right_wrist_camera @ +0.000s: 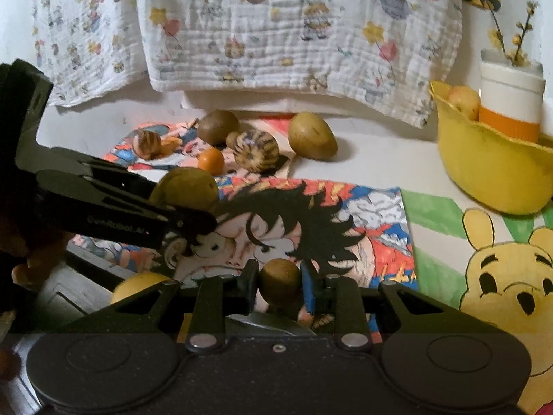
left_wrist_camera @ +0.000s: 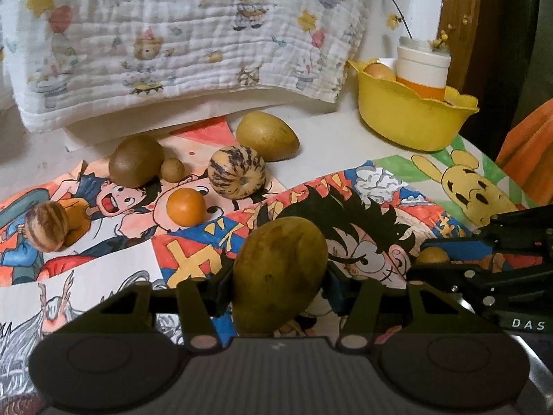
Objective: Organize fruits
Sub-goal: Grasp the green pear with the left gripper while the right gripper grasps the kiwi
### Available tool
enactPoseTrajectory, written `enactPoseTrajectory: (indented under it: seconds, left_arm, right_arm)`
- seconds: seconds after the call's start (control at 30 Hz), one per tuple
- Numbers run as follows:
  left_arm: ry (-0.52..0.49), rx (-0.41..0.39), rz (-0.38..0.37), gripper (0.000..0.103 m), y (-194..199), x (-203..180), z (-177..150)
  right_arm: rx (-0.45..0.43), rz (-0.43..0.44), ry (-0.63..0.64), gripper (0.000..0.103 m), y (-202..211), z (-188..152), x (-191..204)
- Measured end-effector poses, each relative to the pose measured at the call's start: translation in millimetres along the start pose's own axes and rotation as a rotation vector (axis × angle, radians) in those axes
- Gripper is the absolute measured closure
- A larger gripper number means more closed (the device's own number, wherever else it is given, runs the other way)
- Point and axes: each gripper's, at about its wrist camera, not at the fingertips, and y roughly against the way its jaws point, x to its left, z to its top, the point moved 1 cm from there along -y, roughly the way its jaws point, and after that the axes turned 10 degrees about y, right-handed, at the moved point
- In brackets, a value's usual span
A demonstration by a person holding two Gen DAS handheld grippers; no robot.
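My left gripper (left_wrist_camera: pixel 276 294) is shut on a large olive-yellow mango (left_wrist_camera: pixel 280 269), held a little above the cartoon drawings. The right gripper (right_wrist_camera: pixel 280 287) is shut on a small brown round fruit (right_wrist_camera: pixel 279 280); the left wrist view shows it at the right with that small fruit (left_wrist_camera: pixel 432 255). Farther back on the table lie a second mango (left_wrist_camera: pixel 266 135), a brown kiwi-like fruit (left_wrist_camera: pixel 136 159), a tiny brown ball (left_wrist_camera: pixel 172 169), a striped melon (left_wrist_camera: pixel 236 171), an orange (left_wrist_camera: pixel 186 206) and a smaller striped fruit (left_wrist_camera: pixel 46 226). A yellow bowl (left_wrist_camera: pixel 411 124) stands at the back right.
The bowl holds a pale fruit (left_wrist_camera: pixel 378 71) and a white and orange cup (left_wrist_camera: pixel 423 69) with twigs. A printed cloth (left_wrist_camera: pixel 179 34) hangs behind the fruits. Coloured drawings (right_wrist_camera: pixel 501 276) cover the table. A yellow fruit (right_wrist_camera: pixel 138 285) lies near the front left. A hand (right_wrist_camera: pixel 20 269) shows at left.
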Motion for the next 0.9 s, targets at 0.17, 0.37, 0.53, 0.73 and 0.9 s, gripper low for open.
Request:
enactPoseTrajectory:
  seconds: [0.17,0.37,0.53,0.73,0.9]
  left_arm:
    - [0.011,-0.022,0.001,0.046,16.6,0.1,-2.4]
    - [0.028,-0.053,0.001,0.046,45.1,-1.2,-10.4]
    - [0.041,-0.074,0.001,0.046,70.7,-2.0,-21.6]
    - [0.053,-0.09,0.004,0.046,99.3,-0.9,-40.9]
    - [0.064,-0.083,0.011,0.046,116.7,-0.2,-61.1]
  right_arm:
    - [-0.04,0.018,0.015,0.075,14.1,6.6,7.6]
    - [-0.081,0.043,0.04,0.075,34.9,9.7,22.3]
    - [-0.11,0.074,0.066,0.075,54.5,10.9,37.1]
    - [-0.132,0.123,0.101,0.075,71.6,7.9,59.9]
    - [-0.131,0.162,0.124,0.075,80.0,-0.1,78.5]
